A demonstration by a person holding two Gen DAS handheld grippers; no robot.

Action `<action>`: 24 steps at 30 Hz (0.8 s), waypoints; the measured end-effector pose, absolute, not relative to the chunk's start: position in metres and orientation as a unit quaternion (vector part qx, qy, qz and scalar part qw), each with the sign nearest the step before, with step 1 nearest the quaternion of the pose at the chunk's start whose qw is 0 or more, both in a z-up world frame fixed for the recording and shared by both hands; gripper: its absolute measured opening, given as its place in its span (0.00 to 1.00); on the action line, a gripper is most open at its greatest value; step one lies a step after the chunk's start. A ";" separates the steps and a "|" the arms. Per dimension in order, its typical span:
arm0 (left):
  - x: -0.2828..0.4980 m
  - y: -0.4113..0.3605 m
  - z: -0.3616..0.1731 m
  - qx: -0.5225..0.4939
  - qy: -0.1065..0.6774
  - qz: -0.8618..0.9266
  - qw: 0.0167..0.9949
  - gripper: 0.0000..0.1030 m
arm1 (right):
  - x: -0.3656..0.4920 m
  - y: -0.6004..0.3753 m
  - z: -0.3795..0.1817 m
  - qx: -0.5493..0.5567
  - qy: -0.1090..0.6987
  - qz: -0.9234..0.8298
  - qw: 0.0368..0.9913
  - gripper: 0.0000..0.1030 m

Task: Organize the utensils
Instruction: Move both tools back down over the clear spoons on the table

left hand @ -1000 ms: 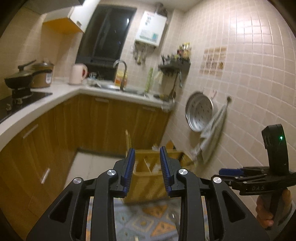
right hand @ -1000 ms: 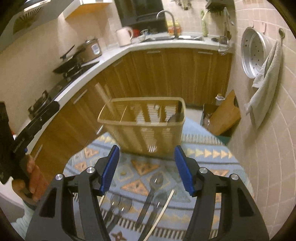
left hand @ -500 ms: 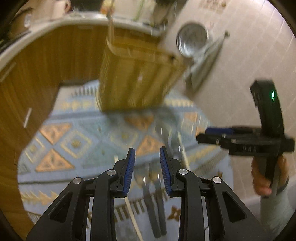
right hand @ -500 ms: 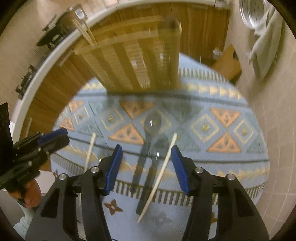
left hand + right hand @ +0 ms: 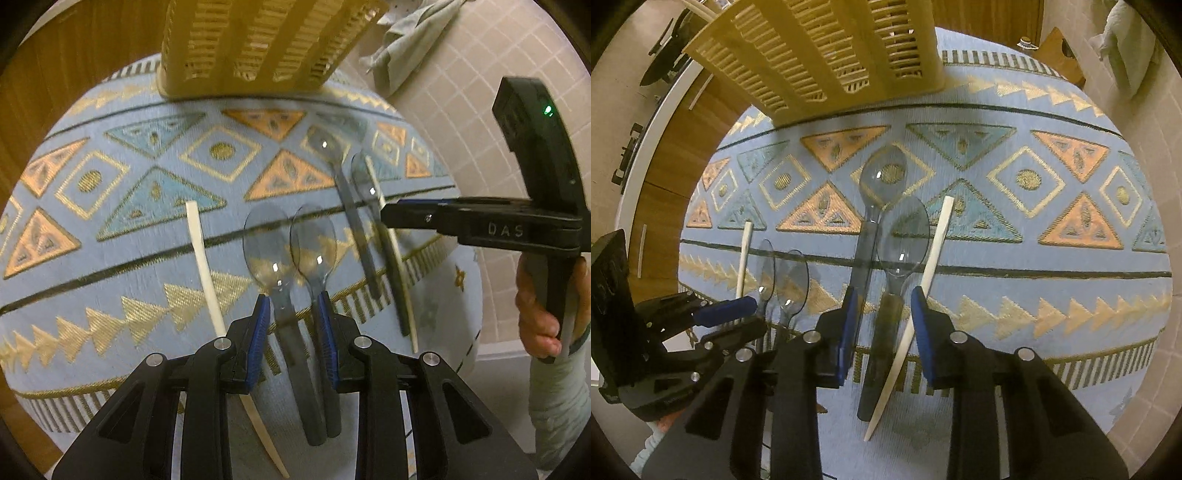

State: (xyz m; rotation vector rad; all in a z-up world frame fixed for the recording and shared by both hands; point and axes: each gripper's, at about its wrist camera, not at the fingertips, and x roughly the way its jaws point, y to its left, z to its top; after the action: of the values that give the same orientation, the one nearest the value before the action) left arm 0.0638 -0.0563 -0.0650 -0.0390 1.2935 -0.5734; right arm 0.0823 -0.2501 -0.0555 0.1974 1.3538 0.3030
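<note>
While 4 smoky spoons and 2 pale chopsticks lie loose on the patterned cloth (image 5: 1052, 254), I judge the sorting barely begun; what the basket (image 5: 827, 48) at the far edge already holds is out of view.

Left pair: spoon (image 5: 267, 251), spoon (image 5: 314, 247), with chopstick (image 5: 203, 258) just beside.

Right pair: spoon (image 5: 882, 181), spoon (image 5: 903, 236), with chopstick (image 5: 932, 254) alongside.

My left gripper (image 5: 293, 314) is spread, empty, straddling 2 handles. My right gripper (image 5: 882, 312) is spread, empty, above its pair.
</note>
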 end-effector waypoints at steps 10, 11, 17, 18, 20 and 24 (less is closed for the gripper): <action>0.060 -0.086 -0.067 0.048 0.596 -0.233 0.767 0.23 | 0.090 -0.247 -0.071 0.089 0.636 0.143 0.753 0.21; 0.058 -0.089 -0.066 0.057 0.595 -0.230 0.768 0.23 | 0.091 -0.245 -0.071 0.087 0.635 0.143 0.754 0.21; 0.054 -0.100 -0.068 0.095 0.591 -0.207 0.774 0.23 | 0.085 -0.236 -0.071 0.052 0.628 0.133 0.765 0.14; 0.054 -0.100 -0.068 0.097 0.592 -0.206 0.773 0.23 | 0.084 -0.235 -0.070 0.047 0.628 0.130 0.766 0.14; 0.054 -0.101 -0.067 0.100 0.593 -0.203 0.773 0.23 | 0.084 -0.229 -0.070 0.032 0.627 0.122 0.769 0.14; 0.056 -0.107 -0.069 0.112 0.592 -0.201 0.772 0.22 | 0.083 -0.215 -0.070 -0.002 0.626 0.107 0.773 0.14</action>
State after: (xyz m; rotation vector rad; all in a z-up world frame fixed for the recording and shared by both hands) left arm 0.0557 -0.1071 -0.0691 0.2418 1.2832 -0.4345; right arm 0.0826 -0.2155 -0.0698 -0.0038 1.3556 0.2327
